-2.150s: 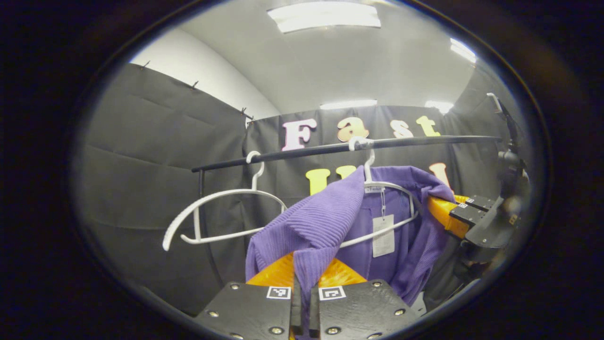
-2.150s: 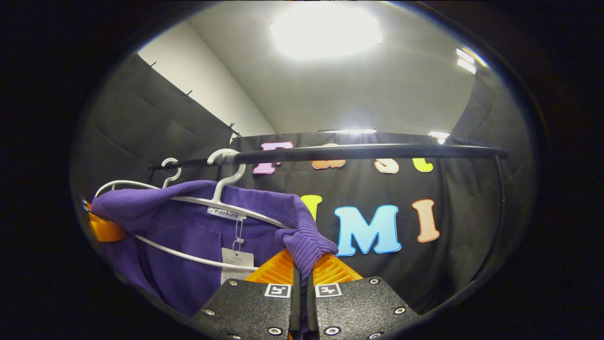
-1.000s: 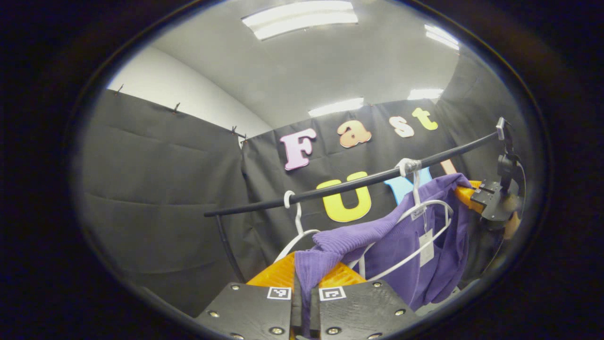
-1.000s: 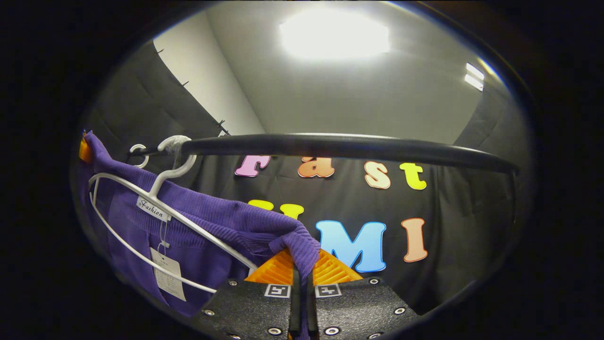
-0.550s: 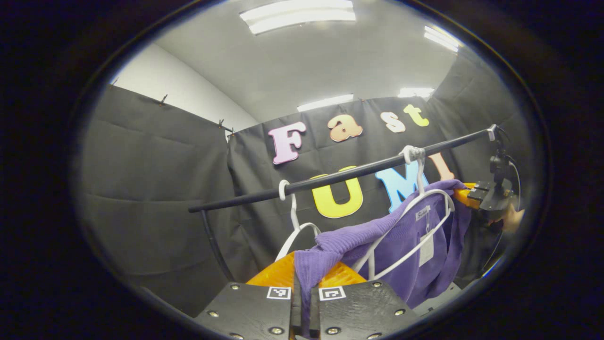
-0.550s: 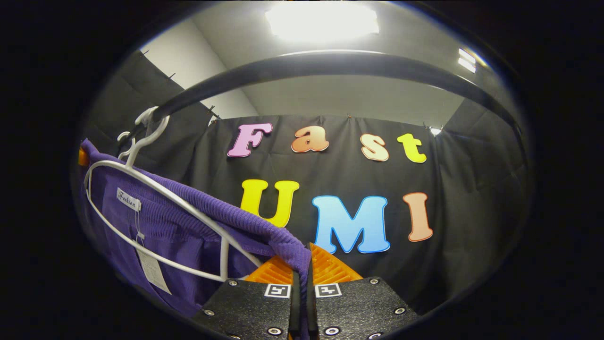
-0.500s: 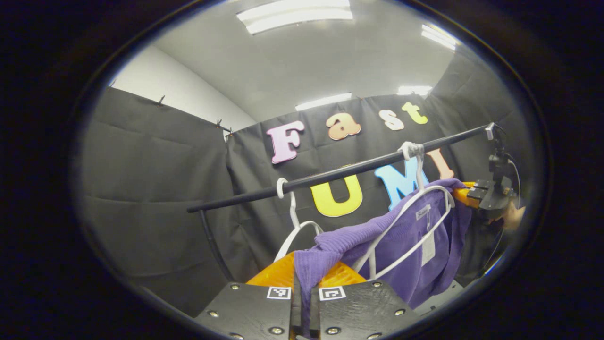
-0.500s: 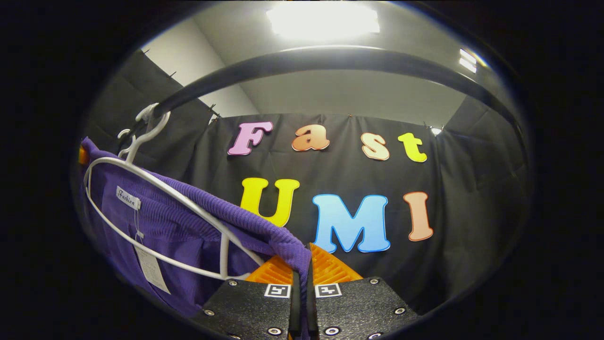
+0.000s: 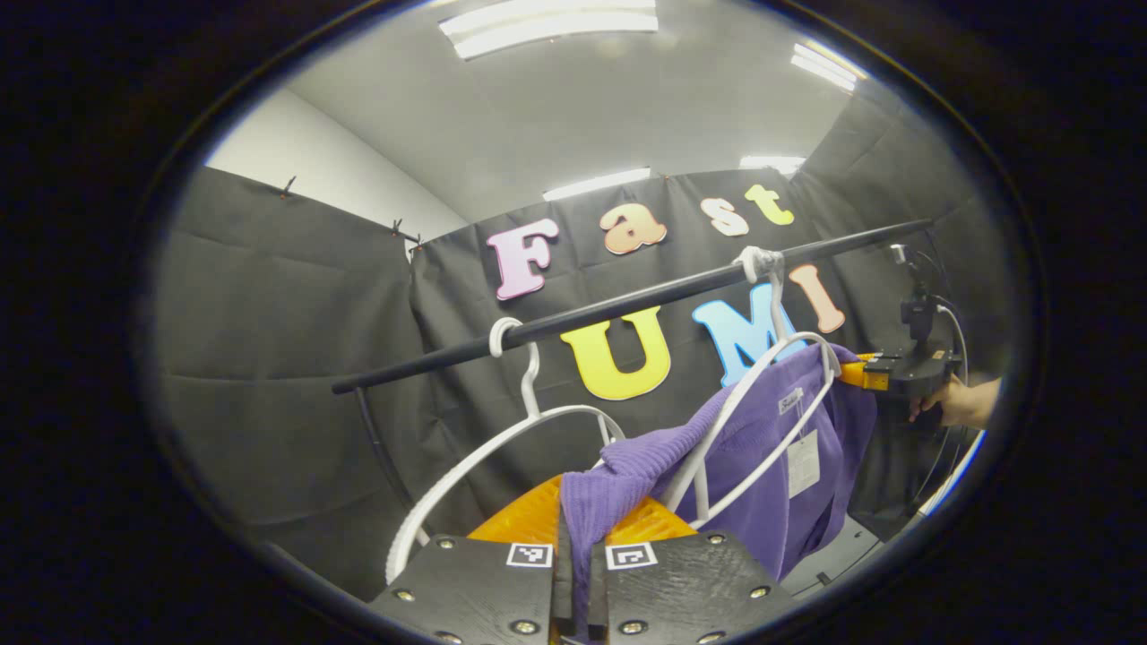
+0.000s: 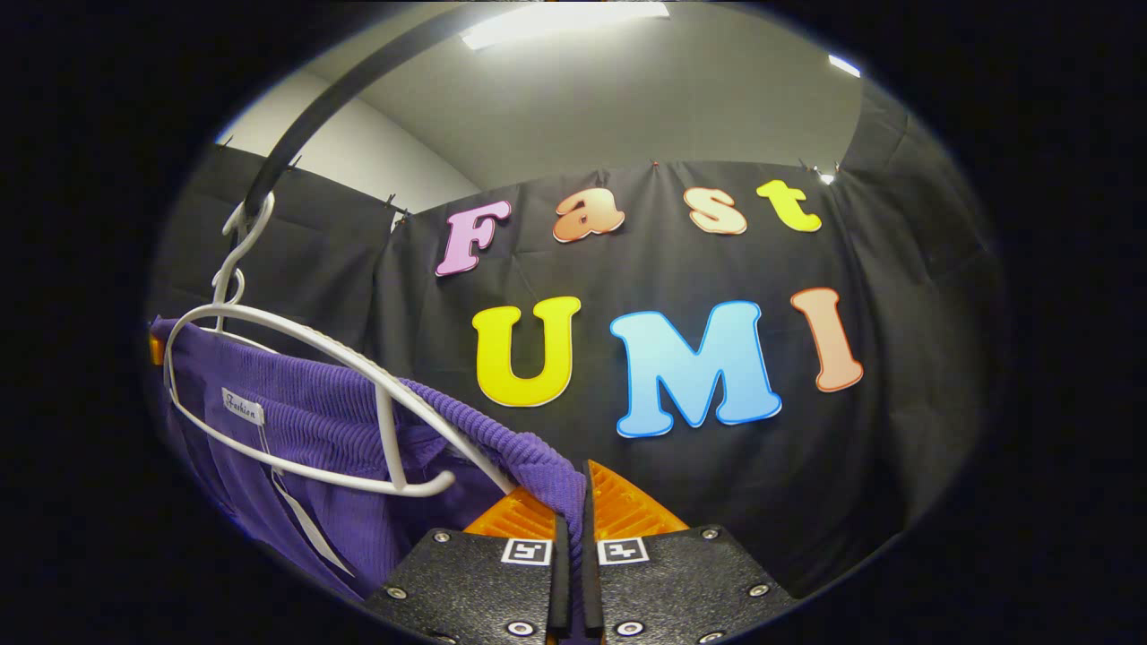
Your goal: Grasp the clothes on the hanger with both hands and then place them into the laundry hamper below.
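Black cloth walls, black rail (image 9: 627,309), white hanger (image 10: 314,394), both grippers clamping purple sweater (image 9: 762,466)

Left gripper view looks upward from low, close behind its fingers, toward the rail (image 9: 627,309). Right gripper view faces the wall from beneath it. Both share the purple garment (image 9: 771,484) (image 10: 305,448) and hanger (image 9: 762,403) (image 10: 314,394).

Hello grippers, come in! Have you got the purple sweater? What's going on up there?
Left gripper and right gripper both shut on sweater. Sweater half off white hanger. Hanger hooked on rail, in the way.
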